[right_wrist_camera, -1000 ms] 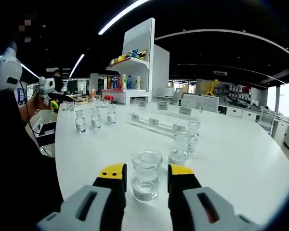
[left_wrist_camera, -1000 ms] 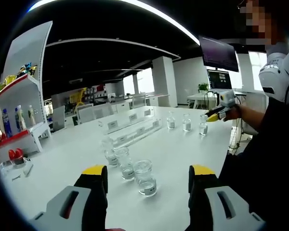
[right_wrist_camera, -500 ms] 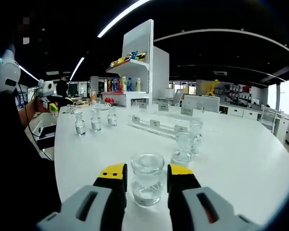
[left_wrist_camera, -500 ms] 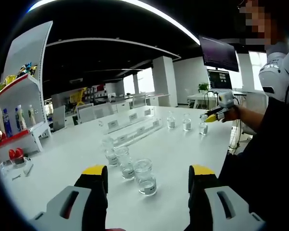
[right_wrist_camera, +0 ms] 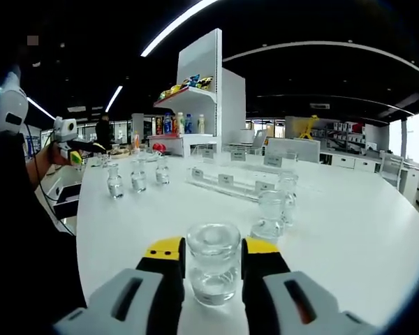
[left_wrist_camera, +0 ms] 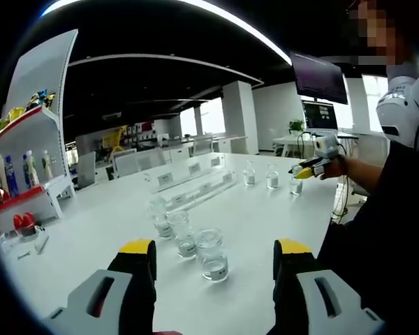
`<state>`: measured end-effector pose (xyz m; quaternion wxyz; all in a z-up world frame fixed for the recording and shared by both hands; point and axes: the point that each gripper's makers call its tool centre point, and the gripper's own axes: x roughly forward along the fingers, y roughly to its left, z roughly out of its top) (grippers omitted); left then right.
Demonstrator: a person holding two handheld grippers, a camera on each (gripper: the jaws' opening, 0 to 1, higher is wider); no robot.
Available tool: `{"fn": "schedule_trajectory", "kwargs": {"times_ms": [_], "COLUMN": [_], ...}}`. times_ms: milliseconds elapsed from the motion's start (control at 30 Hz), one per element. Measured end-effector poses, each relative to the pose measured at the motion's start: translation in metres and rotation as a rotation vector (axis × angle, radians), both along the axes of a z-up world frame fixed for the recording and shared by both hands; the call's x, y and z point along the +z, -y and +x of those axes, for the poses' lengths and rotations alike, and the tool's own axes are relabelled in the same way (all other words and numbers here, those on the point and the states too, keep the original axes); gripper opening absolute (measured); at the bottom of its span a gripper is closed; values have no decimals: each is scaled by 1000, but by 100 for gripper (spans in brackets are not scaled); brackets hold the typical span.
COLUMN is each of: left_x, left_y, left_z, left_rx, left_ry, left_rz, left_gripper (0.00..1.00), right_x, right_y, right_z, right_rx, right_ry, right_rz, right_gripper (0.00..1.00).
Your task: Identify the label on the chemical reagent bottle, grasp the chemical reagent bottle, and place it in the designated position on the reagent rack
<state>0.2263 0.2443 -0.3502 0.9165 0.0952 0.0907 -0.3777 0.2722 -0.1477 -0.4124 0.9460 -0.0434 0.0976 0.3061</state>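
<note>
Reagent bottle (right_wrist_camera: 211, 271) upright on white table (right_wrist_camera: 349, 230), squarely between right gripper (right_wrist_camera: 211, 259) jaws, clamped or nearly. Rack (right_wrist_camera: 227, 183) straight beyond. Left gripper (left_wrist_camera: 214, 259) spread wide, holding nothing.

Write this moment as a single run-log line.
right tongs: around nearest reagent bottle | left tongs: open, empty | reagent rack: beyond | table: white

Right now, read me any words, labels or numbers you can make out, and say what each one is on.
None can be read.
Labels on the reagent bottles: too blurred.
White tags on the clear reagent rack: too small.
Packages on the white shelf: too small.
Monitor: blurred.
</note>
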Motion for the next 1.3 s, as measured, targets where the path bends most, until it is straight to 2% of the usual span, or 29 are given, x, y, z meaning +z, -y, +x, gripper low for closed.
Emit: {"fn": "schedule_trajectory", "kwargs": {"times_ms": [333, 1133, 1300], "left_x": [0, -1, -1], "left_y": [0, 0, -2], "left_z": [1, -3, -3], "left_rx": [-1, 6, 12], "left_ry": [-2, -4, -3], "left_rz": [5, 6, 3], "left_gripper": [68, 68, 68], "right_x": [-1, 0, 6], "right_y": [-2, 2, 2], "right_z": [3, 10, 10], "right_rx": [2, -27, -27], "right_ry": [8, 9, 21], "right_rz": [11, 23, 18], "right_gripper": [26, 24, 24]}}
